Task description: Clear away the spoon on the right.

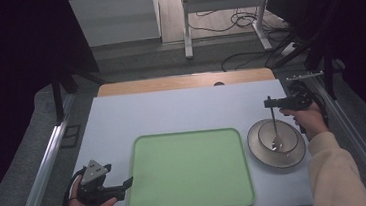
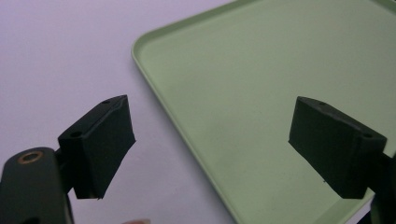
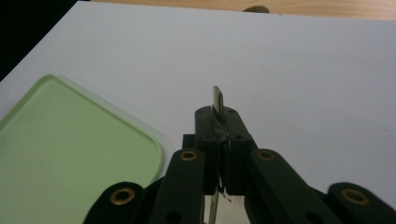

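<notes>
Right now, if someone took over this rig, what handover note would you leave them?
Right tool: shut on the spoon handle, which stands upright with its head in the bowl. The bowl sits on a plate to the right of the green tray.
Left tool: open, holding nothing, by the tray's near left corner with its jaws either side of the tray's edge.
Done: spoon gripped.
Left, probably: lift the spoon out and set it down, perhaps on the tray, which has nothing on it; bowl and plate are not yet moved.
</notes>
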A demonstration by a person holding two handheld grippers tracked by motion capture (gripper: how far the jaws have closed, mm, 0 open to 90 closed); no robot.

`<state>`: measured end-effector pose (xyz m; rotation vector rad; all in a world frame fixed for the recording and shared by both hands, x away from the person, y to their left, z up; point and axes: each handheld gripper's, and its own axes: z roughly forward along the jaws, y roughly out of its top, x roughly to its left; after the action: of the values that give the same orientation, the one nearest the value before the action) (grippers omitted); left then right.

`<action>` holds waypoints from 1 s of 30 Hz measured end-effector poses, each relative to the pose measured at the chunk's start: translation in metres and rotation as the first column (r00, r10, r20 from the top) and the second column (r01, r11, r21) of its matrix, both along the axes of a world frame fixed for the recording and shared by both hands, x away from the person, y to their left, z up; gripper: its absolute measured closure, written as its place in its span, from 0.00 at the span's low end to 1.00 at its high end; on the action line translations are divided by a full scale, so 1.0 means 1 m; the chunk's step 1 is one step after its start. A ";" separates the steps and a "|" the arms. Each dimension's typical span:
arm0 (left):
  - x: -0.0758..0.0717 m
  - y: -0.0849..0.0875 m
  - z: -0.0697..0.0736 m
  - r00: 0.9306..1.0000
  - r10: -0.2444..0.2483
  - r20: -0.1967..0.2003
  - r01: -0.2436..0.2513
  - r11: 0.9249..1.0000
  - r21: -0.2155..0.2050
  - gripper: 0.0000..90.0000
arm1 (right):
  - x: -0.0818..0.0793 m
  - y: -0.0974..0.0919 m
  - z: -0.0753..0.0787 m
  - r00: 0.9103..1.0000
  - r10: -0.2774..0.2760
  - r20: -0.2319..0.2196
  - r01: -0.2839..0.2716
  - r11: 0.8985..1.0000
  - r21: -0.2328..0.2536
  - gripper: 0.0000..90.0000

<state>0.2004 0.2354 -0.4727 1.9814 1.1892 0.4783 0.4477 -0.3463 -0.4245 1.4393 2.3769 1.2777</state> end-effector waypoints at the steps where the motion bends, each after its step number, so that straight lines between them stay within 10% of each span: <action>1: 0.000 0.000 0.000 1.000 0.000 0.000 0.000 1.000 0.000 0.15 | 0.000 0.000 0.000 1.000 0.000 0.000 0.000 1.000 0.000 0.98; 30: 0.000 0.001 0.001 1.000 0.006 0.004 -0.006 1.000 0.002 0.15 | -0.036 -0.015 0.051 0.991 -0.017 0.133 0.012 0.999 0.040 0.98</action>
<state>0.2008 0.2363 -0.4721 1.9778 1.1929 0.4866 0.4116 -0.3617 -0.3737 1.3335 2.2645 1.3778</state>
